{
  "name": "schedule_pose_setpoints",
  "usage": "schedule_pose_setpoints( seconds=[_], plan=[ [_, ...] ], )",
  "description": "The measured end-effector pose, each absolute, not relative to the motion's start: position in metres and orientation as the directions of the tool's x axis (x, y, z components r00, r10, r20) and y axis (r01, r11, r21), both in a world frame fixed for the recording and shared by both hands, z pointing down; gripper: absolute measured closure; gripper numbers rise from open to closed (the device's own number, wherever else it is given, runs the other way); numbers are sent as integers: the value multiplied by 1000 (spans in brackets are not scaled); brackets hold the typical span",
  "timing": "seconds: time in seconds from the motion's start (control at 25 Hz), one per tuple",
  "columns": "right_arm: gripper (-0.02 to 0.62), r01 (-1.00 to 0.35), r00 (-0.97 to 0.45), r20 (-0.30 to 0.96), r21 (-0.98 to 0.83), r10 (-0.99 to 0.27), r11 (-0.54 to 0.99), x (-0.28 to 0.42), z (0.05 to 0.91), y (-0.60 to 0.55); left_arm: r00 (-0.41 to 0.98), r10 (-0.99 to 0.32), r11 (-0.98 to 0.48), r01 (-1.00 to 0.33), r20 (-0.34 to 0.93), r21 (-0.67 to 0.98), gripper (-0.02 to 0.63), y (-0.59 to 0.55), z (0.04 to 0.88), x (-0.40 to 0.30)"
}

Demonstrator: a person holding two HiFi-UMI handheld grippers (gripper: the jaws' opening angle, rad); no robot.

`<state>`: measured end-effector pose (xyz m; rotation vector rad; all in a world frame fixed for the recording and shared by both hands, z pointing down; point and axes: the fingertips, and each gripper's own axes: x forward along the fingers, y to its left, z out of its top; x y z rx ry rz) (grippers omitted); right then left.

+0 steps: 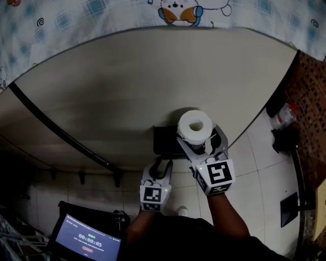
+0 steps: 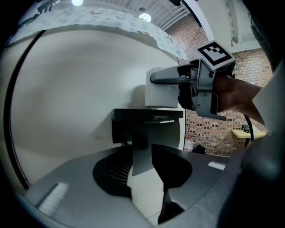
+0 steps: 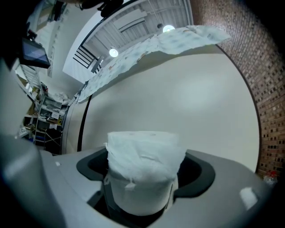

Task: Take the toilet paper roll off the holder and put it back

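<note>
A broad cream wall [image 1: 127, 76] fills most of the scene, with a patterned cloth [image 1: 76, 15] draped along its top edge. A black holder [image 1: 165, 140] is fixed to the wall. The left gripper [image 1: 162, 165] reaches up beneath the holder, its jaws narrowly set and pinching the flat black tab [image 2: 142, 153] that hangs from it. The right gripper [image 1: 201, 141] has its wide-set jaws pressed against both sides of the toilet paper roll [image 1: 195, 125]. The roll stands upright with its core hole facing up, directly over the holder's top edge and close to the wall.
</note>
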<state>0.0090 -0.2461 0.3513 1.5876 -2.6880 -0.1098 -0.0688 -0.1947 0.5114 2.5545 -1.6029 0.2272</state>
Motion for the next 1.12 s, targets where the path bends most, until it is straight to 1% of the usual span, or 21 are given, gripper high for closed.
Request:
schedule_pose_setpoints(
  seconds=[0.28, 0.44, 0.72, 0.92, 1.12],
  plan=[
    [158, -888, -460, -97, 70, -883, 455, 32, 320, -228, 425, -886, -430, -903, 184, 16, 457, -188, 507, -71],
    [159, -898, -437, -95, 91, -894, 429, 49, 316, -224, 424, -887, -428, -904, 185, 17, 486, -189, 502, -73],
    [158, -921, -388, -122, 92, -913, 379, 79, 311, -215, 442, -876, -445, -895, 195, 31, 483, -180, 499, -72],
    [158, -944, -328, -105, 69, -939, 322, 101, 326, -212, 451, -869, -451, -891, 202, 50, 480, -176, 496, -72],
    [158, -949, -316, -115, 39, -942, 314, 118, 336, -208, 458, -864, -449, -889, 208, 90, 477, -173, 492, -73]
  ],
)
